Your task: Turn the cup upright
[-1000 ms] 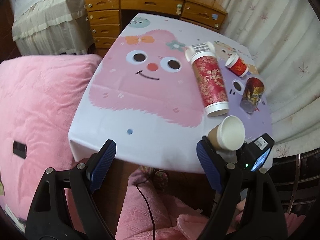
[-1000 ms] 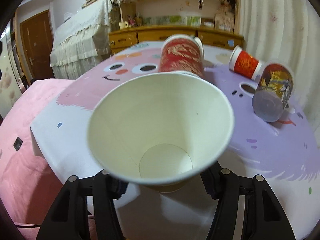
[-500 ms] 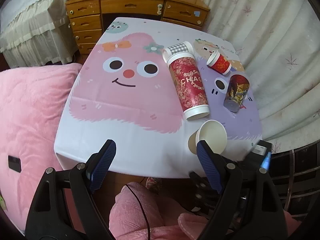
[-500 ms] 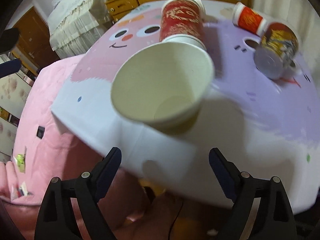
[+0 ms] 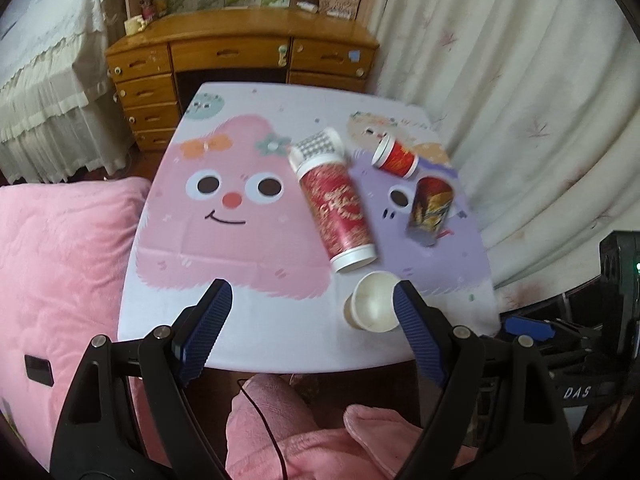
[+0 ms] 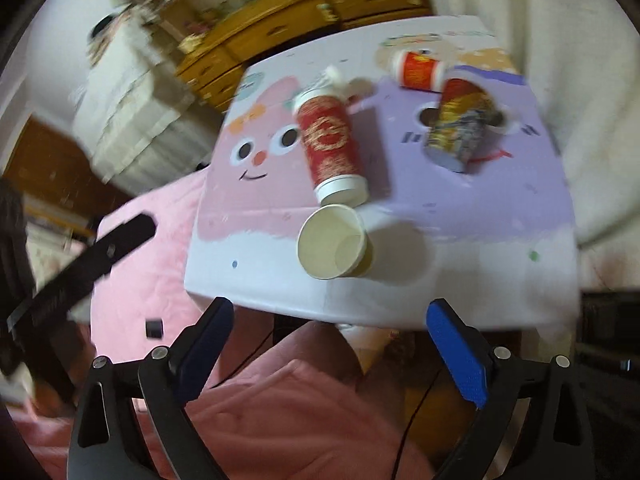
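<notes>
From my left wrist camera I see the plain paper cup (image 5: pixel 372 307) standing upright near the front right part of the tabletop (image 5: pixel 256 320), mouth up, just in front of the white rim of the tall red cup (image 5: pixel 338 205), which lies on its side. Both of my grippers are clear of it: the left gripper (image 5: pixel 308 320) hangs above the near edge with its fingers (image 5: pixel 206 326) spread wide and holding nothing, and the right gripper (image 6: pixel 332 344) sits off the front edge, its blue-padded fingers (image 6: pixel 456 354) likewise wide apart and empty. In the right wrist view, which is blurred, the paper cup (image 6: pixel 332 247) shows its pale inside and base. Behind the tall red cup lies a checked cup (image 5: pixel 318 145), apparently touching it; a small red cup (image 5: pixel 396 157) lies on its side farther right, and a dark red and gold cup (image 5: pixel 430 210) stands mouth down near the right edge.
</notes>
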{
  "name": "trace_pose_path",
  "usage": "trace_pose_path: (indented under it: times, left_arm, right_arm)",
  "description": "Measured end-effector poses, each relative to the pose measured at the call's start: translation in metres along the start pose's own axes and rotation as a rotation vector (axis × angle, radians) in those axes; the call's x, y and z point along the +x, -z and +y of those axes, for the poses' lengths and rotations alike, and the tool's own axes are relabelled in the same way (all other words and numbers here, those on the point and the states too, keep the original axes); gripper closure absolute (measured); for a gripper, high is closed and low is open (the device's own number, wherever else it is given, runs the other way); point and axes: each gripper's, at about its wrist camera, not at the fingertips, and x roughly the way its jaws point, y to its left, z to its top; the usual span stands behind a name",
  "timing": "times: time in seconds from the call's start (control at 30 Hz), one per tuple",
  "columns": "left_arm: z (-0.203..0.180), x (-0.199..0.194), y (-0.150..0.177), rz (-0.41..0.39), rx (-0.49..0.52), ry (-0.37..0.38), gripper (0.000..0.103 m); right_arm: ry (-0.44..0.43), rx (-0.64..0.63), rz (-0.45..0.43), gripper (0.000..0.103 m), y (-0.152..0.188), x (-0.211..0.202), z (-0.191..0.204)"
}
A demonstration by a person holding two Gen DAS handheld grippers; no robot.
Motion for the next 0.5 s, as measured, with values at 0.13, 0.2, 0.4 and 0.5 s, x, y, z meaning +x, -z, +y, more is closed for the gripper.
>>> trace_pose_path:
  times: [0.13,0.2,0.4,0.5]
  left_arm:
    - [-0.010,-0.027,-0.007,-0.059,-0.003,0.014,0.022]
    - [-0.013,-0.033,-0.008,-0.076,-0.010,0.018,0.022]
    - [-0.015,-0.036,0.005,-0.064,-0.035,0.009,0.022]
    - [-0.018,-0.036,0.011,-0.071,-0.017,-0.015,0.022]
  right_arm:
    - [0.015,0.041,-0.042,0.005,-0.001,-0.034,0.009]
    - [0.047,0.047,-0.106,0.005,0.004,-0.052,0.014]
    - [0.108,0.039,-0.252,0.005,0.023,-0.088,0.030]
    - [0.151,0.031,-0.291,0.005,0.031,-0.094,0.036]
